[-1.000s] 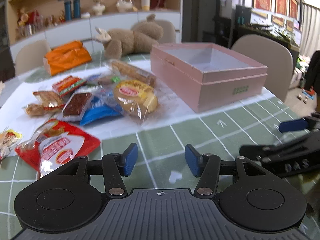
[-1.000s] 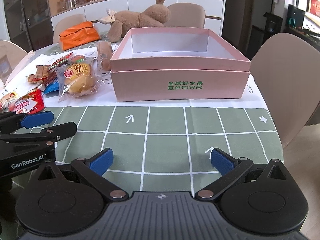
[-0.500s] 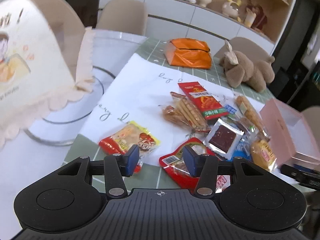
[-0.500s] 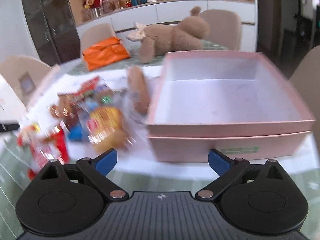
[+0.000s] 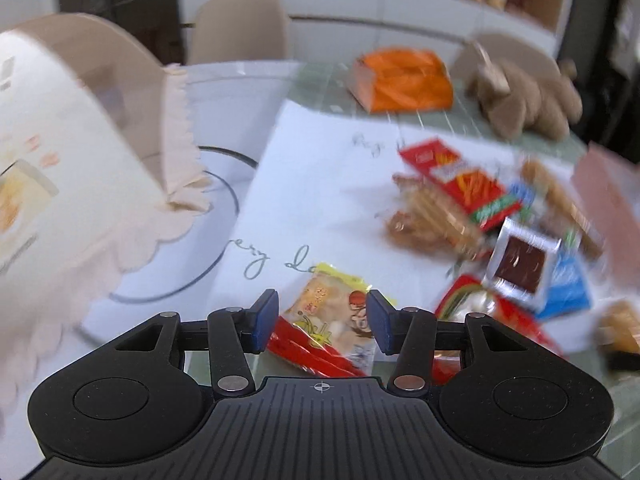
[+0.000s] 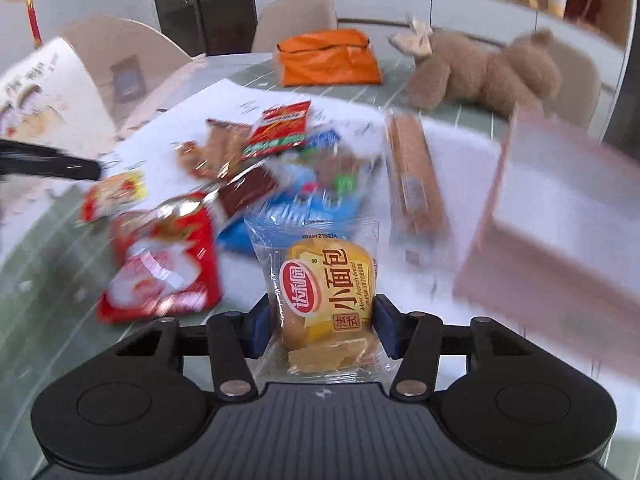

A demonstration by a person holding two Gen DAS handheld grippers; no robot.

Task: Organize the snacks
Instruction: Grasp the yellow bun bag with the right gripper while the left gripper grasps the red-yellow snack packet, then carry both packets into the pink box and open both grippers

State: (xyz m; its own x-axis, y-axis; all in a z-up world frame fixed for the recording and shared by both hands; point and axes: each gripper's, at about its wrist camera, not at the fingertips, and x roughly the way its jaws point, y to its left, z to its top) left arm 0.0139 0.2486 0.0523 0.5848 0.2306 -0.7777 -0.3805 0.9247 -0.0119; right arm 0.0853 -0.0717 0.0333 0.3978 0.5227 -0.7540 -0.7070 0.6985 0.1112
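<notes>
the right gripper [image 6: 319,326] is clamped on a clear-wrapped mini bread [image 6: 325,292], whose lower end is hidden behind the gripper body. the left gripper [image 5: 322,322] is held apart over a yellow-and-red snack packet [image 5: 330,330], partly covered by its fingers. the snack pile [image 6: 256,168] and pink box [image 6: 560,216] are smeared by blur.

Yellow mini bread packet [image 6: 326,300], clear wrapper, upright between right gripper [image 6: 320,330] pads; remaining snacks [image 6: 240,184] heaped beside pink box [image 6: 560,216].
</notes>
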